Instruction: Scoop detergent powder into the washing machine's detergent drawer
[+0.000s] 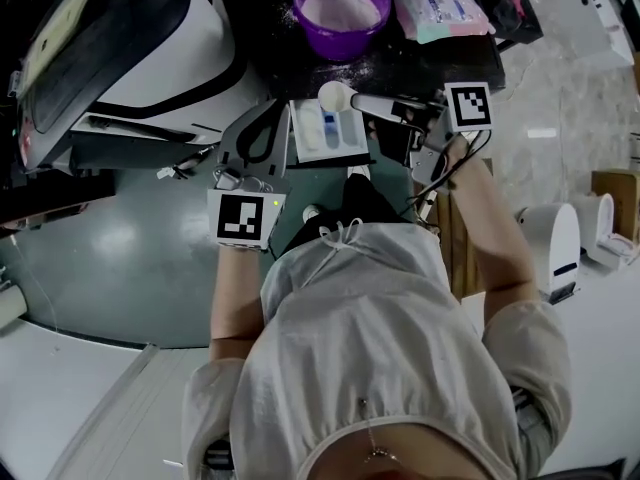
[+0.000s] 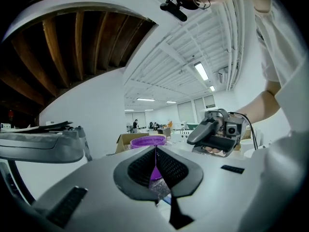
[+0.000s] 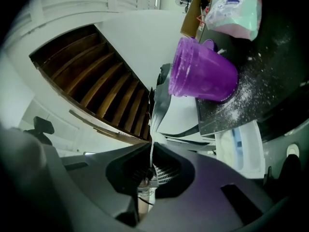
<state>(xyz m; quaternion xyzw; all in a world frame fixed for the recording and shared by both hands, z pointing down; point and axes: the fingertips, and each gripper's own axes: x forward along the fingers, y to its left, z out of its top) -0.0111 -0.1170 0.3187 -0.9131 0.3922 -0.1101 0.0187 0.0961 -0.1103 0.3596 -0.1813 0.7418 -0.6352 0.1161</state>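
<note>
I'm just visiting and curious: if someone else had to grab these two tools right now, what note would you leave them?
Left gripper: shut, empty, beside the drawer.
Right gripper: shut on the scoop handle; the scoop's head is over the open drawer and looks loaded.
Purple bowl of powder and the detergent bag sit beyond the drawer.
Left to do: tip the powder in. I cannot tell whether any is in the drawer already.

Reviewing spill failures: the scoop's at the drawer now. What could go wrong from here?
1. The right hand-held gripper pinches the scoop far out on its thin handle, so it may twist and tip too soon.
2. The scoop sits at the drawer's far edge, so powder could miss and land on the counter, which is already dusted with it.
</note>
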